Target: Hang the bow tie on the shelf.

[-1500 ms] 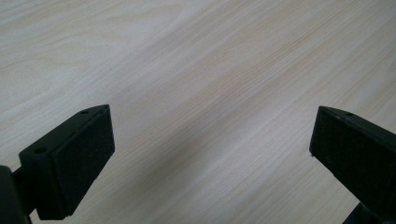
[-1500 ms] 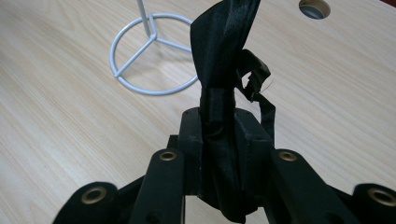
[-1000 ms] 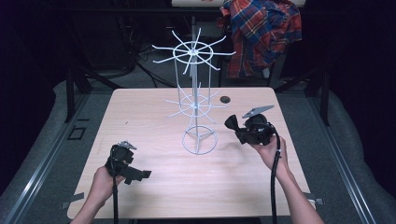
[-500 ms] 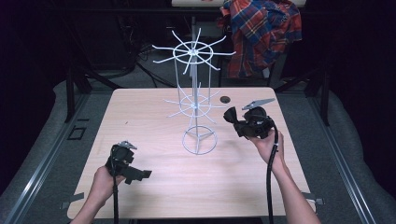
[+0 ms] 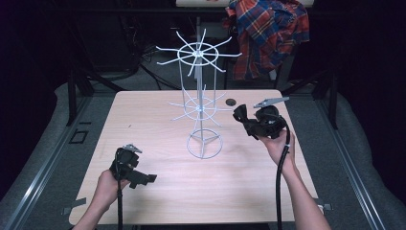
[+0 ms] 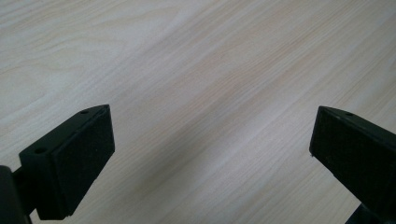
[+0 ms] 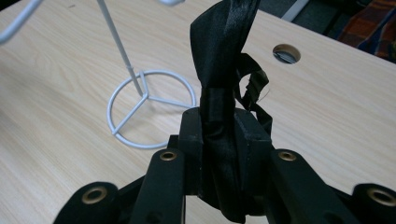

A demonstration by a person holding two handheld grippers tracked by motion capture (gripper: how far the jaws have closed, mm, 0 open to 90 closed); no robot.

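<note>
Right tool (image 5: 242, 116): clenched on a black ribbon (image 7: 219, 56), held above the surface (image 5: 143, 124).
Rack (image 5: 201, 108): white wire stand, upright at mid-surface; its lower prongs lie at roughly 9 o'clock from the ribbon, near but apart.
Ribbon axis: runs straight out along the jaws.
Nearer hand: the right, judged.
Left tool (image 6: 210, 154): released, jaws wide over bare wood, at 7 o'clock from the rack.
View difference: right gripper view shows the ribbon's folds and the ring base (image 7: 152, 107); high view shows the prong tiers.
</note>
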